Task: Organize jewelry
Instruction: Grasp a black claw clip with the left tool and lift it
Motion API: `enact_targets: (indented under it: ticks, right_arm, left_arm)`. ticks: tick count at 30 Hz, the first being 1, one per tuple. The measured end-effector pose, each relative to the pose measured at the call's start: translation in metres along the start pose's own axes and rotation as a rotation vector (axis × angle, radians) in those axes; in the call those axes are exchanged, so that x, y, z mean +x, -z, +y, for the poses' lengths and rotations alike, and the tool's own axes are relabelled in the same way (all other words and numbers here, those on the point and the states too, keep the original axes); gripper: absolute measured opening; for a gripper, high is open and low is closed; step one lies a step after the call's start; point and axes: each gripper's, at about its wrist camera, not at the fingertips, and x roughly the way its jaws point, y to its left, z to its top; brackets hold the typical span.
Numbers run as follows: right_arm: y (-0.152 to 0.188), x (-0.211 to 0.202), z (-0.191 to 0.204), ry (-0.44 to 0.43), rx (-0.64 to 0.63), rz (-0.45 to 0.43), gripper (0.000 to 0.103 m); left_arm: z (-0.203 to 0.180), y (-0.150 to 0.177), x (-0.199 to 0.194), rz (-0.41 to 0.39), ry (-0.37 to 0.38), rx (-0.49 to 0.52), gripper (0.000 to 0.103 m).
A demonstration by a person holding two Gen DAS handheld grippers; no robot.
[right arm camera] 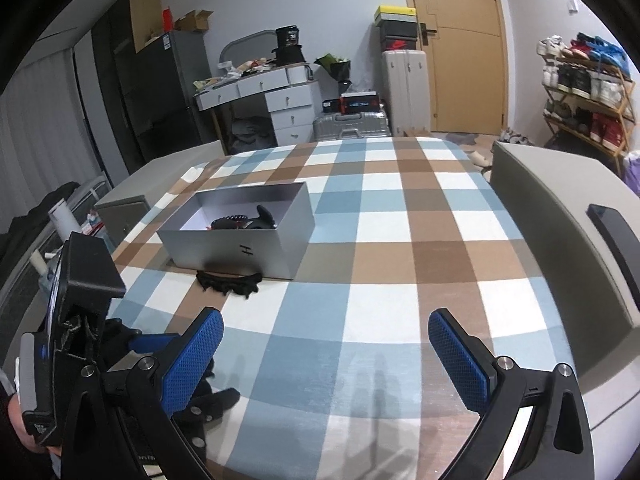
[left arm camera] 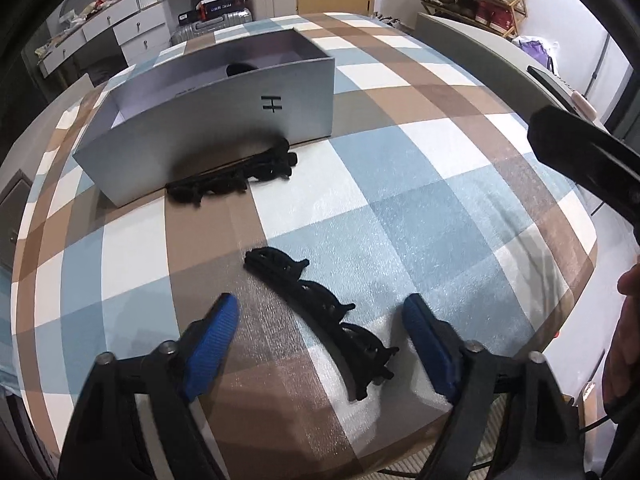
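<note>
A long black hair clip [left arm camera: 324,316] lies on the checked tablecloth between the open blue fingers of my left gripper [left arm camera: 320,334], just ahead of them. A second black clip [left arm camera: 236,176] lies against the front wall of the open grey box [left arm camera: 224,128]; it also shows in the right wrist view [right arm camera: 230,282]. The box [right arm camera: 256,256] holds several dark pieces [right arm camera: 246,223]. My right gripper [right arm camera: 326,354] is open and empty above the cloth, well short of the box. The left gripper's body [right arm camera: 80,344] shows at the lower left of that view.
The checked cloth [left arm camera: 400,200] covers the table. A grey chair back with a black phone [right arm camera: 616,248] stands at the right. A dresser, suitcases and a shoe rack stand beyond the table's far edge.
</note>
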Motion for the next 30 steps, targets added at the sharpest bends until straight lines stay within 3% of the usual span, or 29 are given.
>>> enact_targets:
  ticks: [6,10,12,18,21,25,30]
  right_arm:
    - [0.002,0.000,-0.009,0.015,0.036,0.009,0.103]
    - [0.001,0.000,-0.010,0.018,0.035,0.012,0.103]
    - [0.001,0.000,-0.010,0.014,0.027,0.015,0.103]
    - [0.001,0.002,-0.010,0.018,0.022,0.022,0.103]
    - [-0.001,0.006,-0.010,0.004,0.037,0.031,0.103]
    - [-0.004,0.015,-0.005,-0.041,0.052,0.053,0.103]
    - [-0.007,0.037,0.009,-0.127,0.057,0.089,0.103]
  left_arm:
    - [-0.006,0.005,-0.008,-0.009,0.030,0.055,0.029]
    - [-0.005,0.008,-0.010,-0.012,0.053,0.081,0.014]
    - [-0.002,0.008,-0.010,-0.014,0.069,0.081,0.014]
    - [0.012,0.006,-0.011,-0.045,-0.022,0.078,0.014]
    - [0.021,0.006,-0.015,-0.064,-0.022,0.060,0.014]
    - [0.034,0.007,-0.022,-0.081,-0.010,0.027,0.014]
    - [0.054,0.007,-0.030,-0.131,-0.080,-0.014,0.014]
